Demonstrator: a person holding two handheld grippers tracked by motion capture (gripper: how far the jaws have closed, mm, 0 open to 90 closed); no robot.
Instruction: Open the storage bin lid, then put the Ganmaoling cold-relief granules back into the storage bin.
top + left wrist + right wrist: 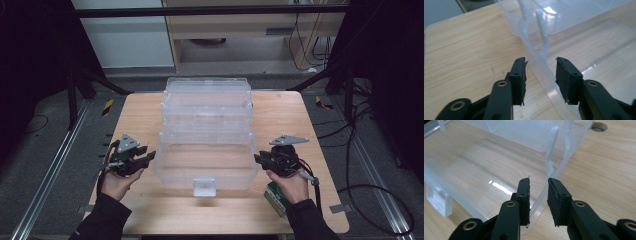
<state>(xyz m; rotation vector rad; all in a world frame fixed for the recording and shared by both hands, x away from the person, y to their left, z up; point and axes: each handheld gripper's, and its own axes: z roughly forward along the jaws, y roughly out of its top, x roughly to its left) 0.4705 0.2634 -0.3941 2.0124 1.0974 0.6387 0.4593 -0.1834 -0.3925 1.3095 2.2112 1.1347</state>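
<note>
A clear plastic storage box (205,150) lies open on the wooden table (135,115), its lid folded back toward the far side. My left gripper (150,156) is at the box's left wall. In the left gripper view its jaws (541,62) straddle the thin clear rim (544,42), with a gap on each side. My right gripper (259,159) is at the right wall. In the right gripper view its jaws (538,181) also stand around the rim (550,167), closer together, and the pads do not press on it.
A white latch tab (204,186) sticks out from the box's near wall. A small green carton (274,196) lies under my right hand near the table's front right. Bare wood surrounds the box. Metal rails and cables run along the floor on both sides.
</note>
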